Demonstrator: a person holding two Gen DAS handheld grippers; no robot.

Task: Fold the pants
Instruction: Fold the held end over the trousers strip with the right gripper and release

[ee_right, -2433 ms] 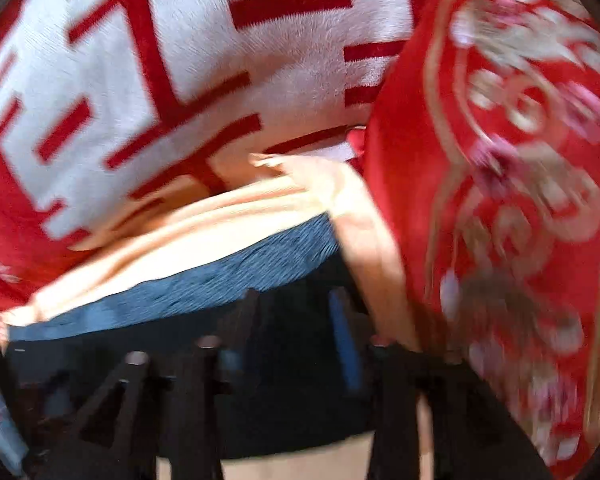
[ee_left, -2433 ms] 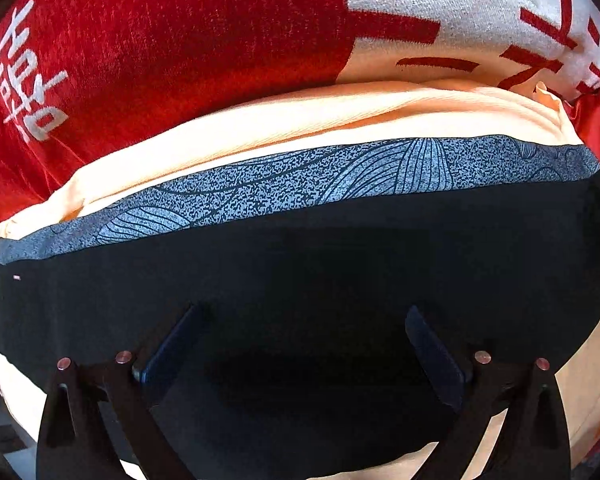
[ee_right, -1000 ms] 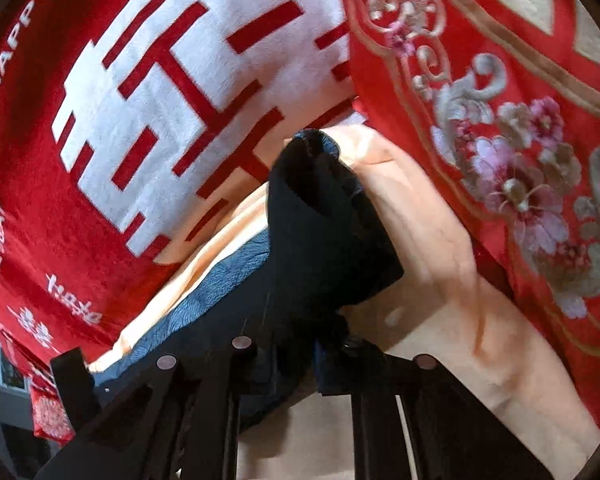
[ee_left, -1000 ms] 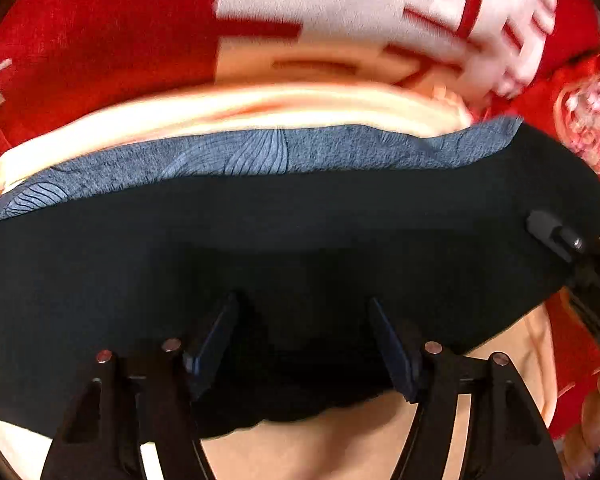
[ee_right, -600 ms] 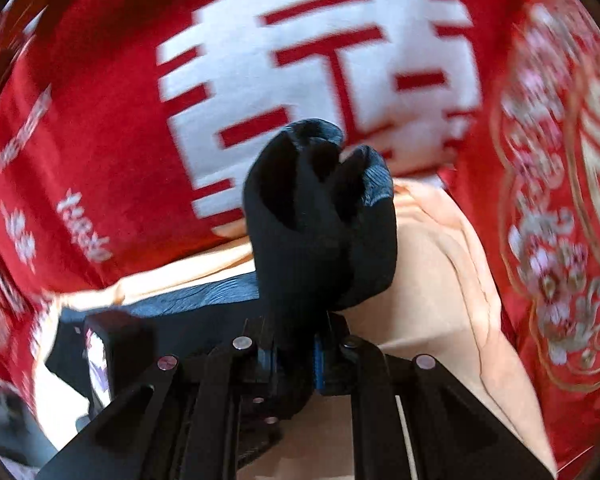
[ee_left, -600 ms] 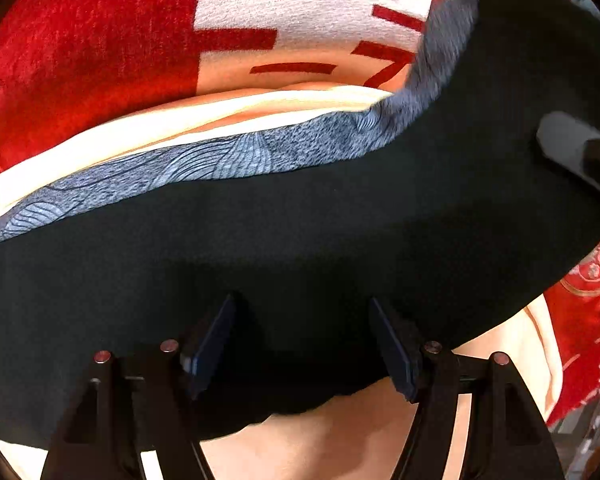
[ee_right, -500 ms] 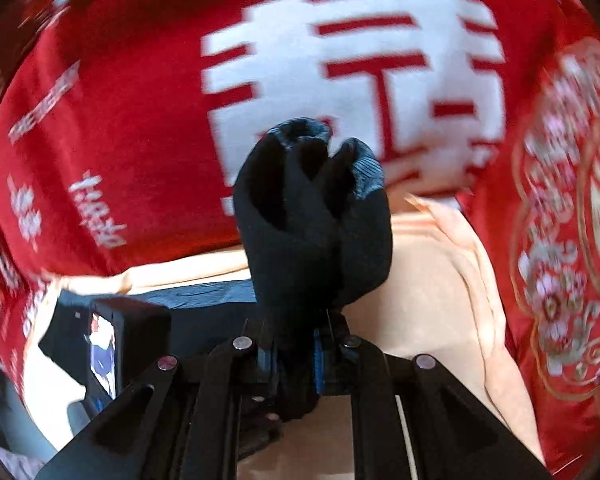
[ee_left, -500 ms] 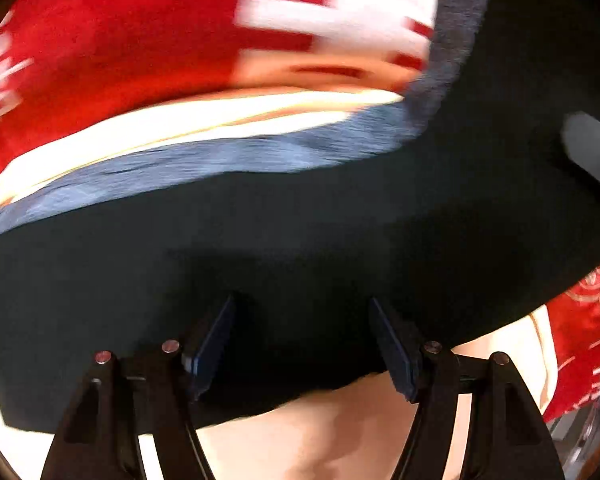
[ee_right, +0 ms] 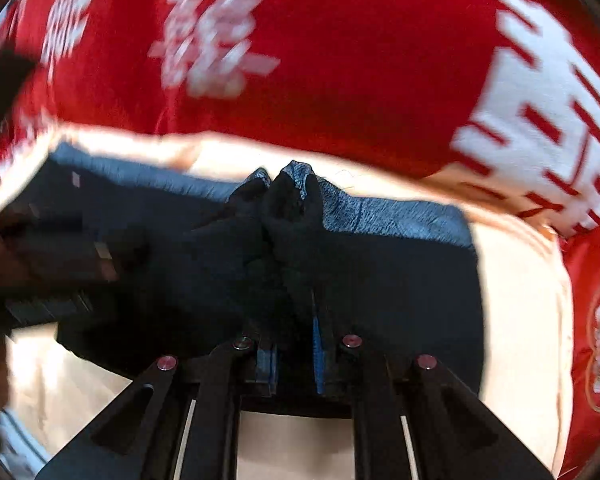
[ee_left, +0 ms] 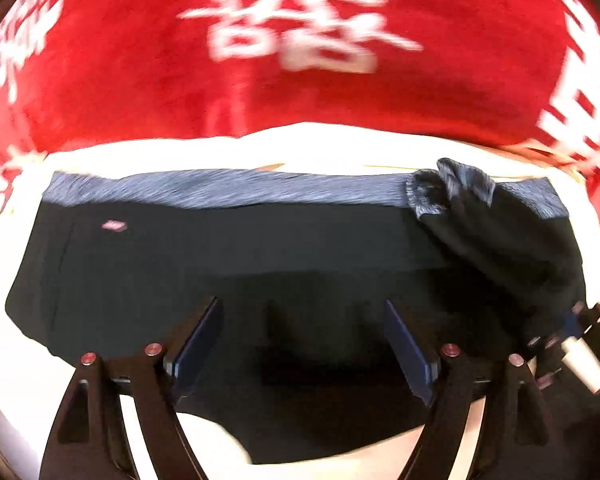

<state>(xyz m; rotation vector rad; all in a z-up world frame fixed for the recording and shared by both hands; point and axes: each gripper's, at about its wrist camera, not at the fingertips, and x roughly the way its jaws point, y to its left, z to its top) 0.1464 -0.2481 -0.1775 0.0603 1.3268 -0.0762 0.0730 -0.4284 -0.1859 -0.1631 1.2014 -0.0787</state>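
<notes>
Whereas a second ago lifted high over the red blanket (ee_right: 340,80), now lying folded over at 12 o'clock: black pants (ee_left: 260,264), bunched end pinched in right gripper (ee_right: 294,320), jaws easing apart slightly yet pressing cloth. Spreading wider above flat fabric, gripping nothing: left gripper (ee_left: 300,340). Resting on peach sheet (ee_right: 520,280). Blurring at 9 o'clock, a dark shape, not identifiable.

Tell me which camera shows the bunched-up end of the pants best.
The right wrist view: the bunched end sits centred, rising from between the right gripper fingers, whose jaws are opening. The left wrist view shows that bunch only at its right edge, blurred, over the flat pants.
</notes>
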